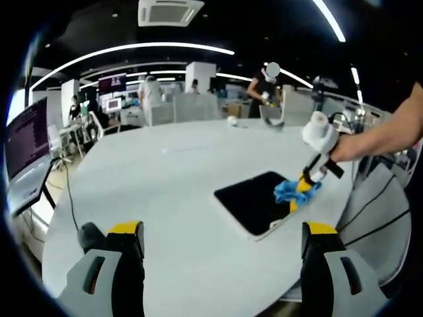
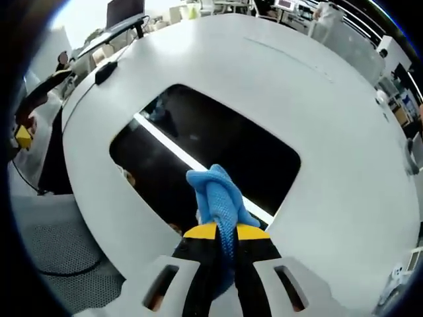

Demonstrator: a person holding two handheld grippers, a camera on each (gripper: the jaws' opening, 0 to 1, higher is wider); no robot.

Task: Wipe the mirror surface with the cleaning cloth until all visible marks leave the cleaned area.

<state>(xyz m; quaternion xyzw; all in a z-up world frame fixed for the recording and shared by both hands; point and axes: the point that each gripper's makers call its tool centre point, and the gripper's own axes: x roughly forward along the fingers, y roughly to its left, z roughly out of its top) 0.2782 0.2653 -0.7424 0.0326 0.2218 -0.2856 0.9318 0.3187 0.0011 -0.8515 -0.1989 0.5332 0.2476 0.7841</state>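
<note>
Right gripper (image 2: 218, 234) is clamped on the blue cloth (image 2: 215, 195), pressing it on the mirror (image 2: 198, 142) near its edge, left gripper (image 1: 221, 241) open and well clear of the mirror; wiping underway, next sweep probably across the remaining glass

— Any room around the mirror (image 1: 254, 201)?
— Bare white surface (image 1: 165, 185) on its far and left sides; the right gripper (image 1: 305, 188) with the cloth (image 1: 289, 191) blocks its right corner.
</note>
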